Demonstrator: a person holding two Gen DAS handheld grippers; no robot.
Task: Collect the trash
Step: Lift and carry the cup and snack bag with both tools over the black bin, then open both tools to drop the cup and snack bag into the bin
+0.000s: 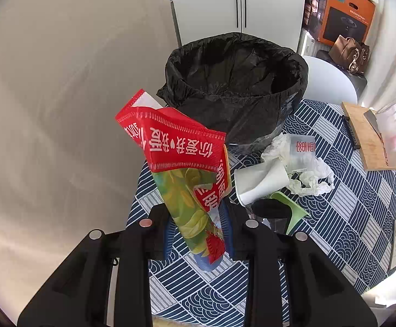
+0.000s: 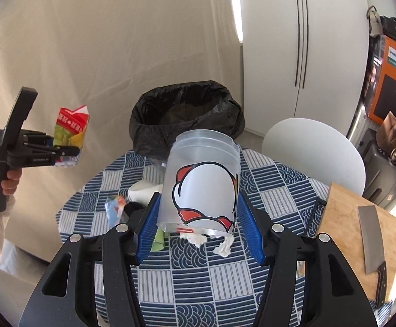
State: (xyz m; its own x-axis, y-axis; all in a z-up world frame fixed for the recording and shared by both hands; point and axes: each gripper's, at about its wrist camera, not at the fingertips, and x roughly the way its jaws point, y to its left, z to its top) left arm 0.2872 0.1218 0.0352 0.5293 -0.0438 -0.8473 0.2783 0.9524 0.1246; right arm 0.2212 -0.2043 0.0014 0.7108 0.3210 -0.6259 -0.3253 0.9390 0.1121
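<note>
In the left wrist view we see the left gripper (image 1: 199, 234) clamped on a crumpled red and green drink carton (image 1: 183, 163), lifted above the table edge in front of the trash bin (image 1: 236, 92), which stands on the table and is lined with a black bag. Only this view shows the pile of rubbish left near the bin's base: a flattened white paper cup (image 1: 260, 185), crumpled white tissue (image 1: 315, 177), a clear cup with a red mark (image 1: 303, 154) and a green scrap (image 1: 293, 209).

The right wrist view shows what the first cannot: the right gripper (image 2: 200, 231) with its blue pads pressed on both sides of a clear plastic cup (image 2: 202, 179) printed with a cartoon figure, held upside down above the table, with white tissue (image 2: 195, 238) showing under its rim. At the far left of this view the other tool appears from outside, a hand (image 2: 5, 179) around its handle and the carton held beside the bin.

A dark object beside the green scrap is too unclear for us to name. A phone at the right edge of the left view is partly cut off.

The round table carries a blue and white patterned cloth (image 2: 187, 280). A wooden cutting board (image 2: 342, 218) with a cleaver (image 2: 369, 237) lies on its right side. Behind stand a white chair (image 2: 315, 147), a white cabinet (image 2: 301, 41), a beige curtain and an orange box (image 2: 391, 81).
</note>
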